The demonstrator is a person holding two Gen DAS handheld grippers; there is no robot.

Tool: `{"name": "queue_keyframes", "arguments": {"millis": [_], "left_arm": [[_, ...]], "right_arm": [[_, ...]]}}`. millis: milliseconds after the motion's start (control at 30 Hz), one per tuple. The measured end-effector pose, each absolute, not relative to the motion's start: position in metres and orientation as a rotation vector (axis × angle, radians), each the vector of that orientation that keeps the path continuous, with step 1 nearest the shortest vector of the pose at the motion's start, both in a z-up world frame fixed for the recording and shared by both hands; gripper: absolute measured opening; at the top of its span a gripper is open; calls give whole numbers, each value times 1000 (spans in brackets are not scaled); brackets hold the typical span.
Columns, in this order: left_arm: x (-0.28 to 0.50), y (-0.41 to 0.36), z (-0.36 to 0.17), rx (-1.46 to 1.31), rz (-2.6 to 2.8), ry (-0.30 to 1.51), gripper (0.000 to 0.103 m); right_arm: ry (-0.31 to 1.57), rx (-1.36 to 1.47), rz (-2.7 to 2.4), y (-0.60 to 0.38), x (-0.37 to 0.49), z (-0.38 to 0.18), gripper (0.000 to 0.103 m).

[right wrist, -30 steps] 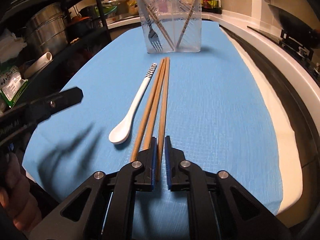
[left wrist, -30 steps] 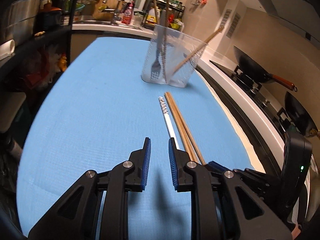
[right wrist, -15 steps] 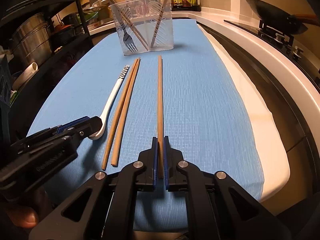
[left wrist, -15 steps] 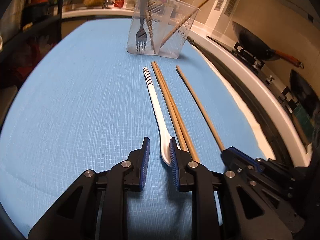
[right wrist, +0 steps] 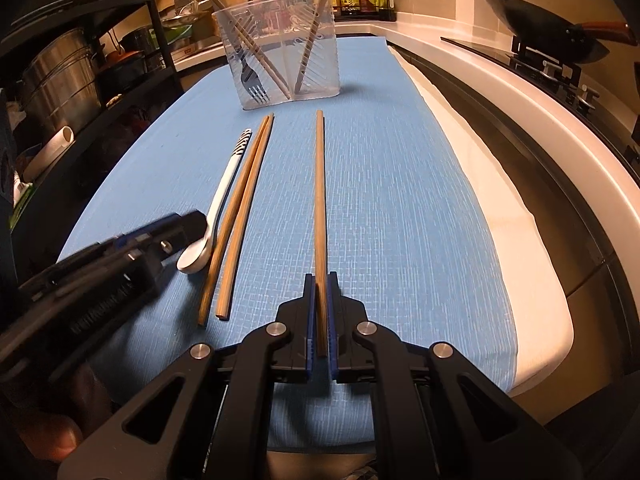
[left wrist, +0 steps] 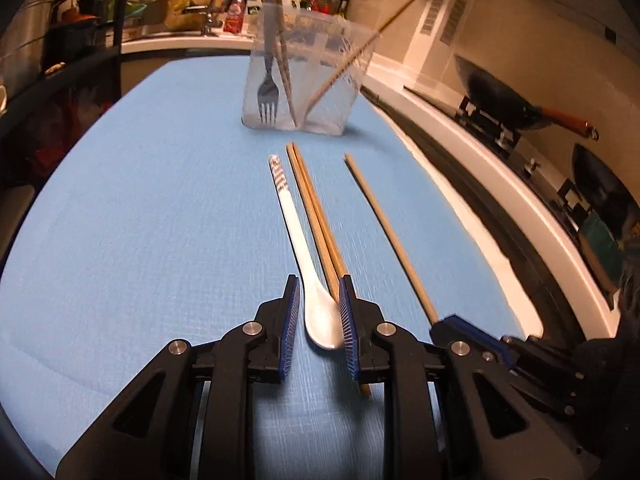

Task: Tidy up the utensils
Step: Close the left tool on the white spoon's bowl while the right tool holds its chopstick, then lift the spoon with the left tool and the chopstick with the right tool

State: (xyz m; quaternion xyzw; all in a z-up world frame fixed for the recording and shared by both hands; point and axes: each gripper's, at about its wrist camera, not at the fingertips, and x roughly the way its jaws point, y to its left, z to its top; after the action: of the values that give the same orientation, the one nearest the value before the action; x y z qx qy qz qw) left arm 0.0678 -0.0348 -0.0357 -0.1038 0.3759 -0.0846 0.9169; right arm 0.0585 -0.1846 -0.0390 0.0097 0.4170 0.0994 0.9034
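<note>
Chopstick (right wrist: 319,200) sits clamped at its near end in the right gripper (right wrist: 319,312); so long a lever could swing and miss the clear holder (right wrist: 280,46) — already holding a fork (right wrist: 250,80) and chopsticks; the left gripper (left wrist: 319,320) straddles the white spoon (left wrist: 308,280), jaws apart, on the blue mat (left wrist: 140,220).
</note>
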Motion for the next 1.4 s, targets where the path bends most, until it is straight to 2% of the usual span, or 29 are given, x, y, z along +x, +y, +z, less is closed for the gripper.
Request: {"name": "queue_keyframes", "arguments": {"millis": [267, 533, 600, 733, 800, 1000, 1233, 1400], "left_arm": [[62, -39, -42, -137, -110, 765, 20], [54, -30, -41, -227, -163, 723, 21], [56, -34, -42, -227, -166, 724, 29], [58, -47, -45, -155, -144, 728, 31], [56, -52, -45, -114, -135, 724, 20], [48, -42, -45, -102, -104, 692, 11], [37, 0, -37, -156, 27, 633, 10], [41, 9, -45, -138, 84, 659, 10]], "right_arm": [[861, 25, 207, -184, 59, -39, 6], [859, 27, 208, -183, 59, -39, 6], [860, 27, 210, -183, 59, -39, 6], [861, 32, 211, -185, 59, -39, 6], [861, 29, 210, -185, 59, -39, 5], [859, 31, 212, -183, 59, -39, 6], [855, 45, 220, -181, 59, -39, 6], [848, 42, 218, -179, 60, -39, 6]]}}
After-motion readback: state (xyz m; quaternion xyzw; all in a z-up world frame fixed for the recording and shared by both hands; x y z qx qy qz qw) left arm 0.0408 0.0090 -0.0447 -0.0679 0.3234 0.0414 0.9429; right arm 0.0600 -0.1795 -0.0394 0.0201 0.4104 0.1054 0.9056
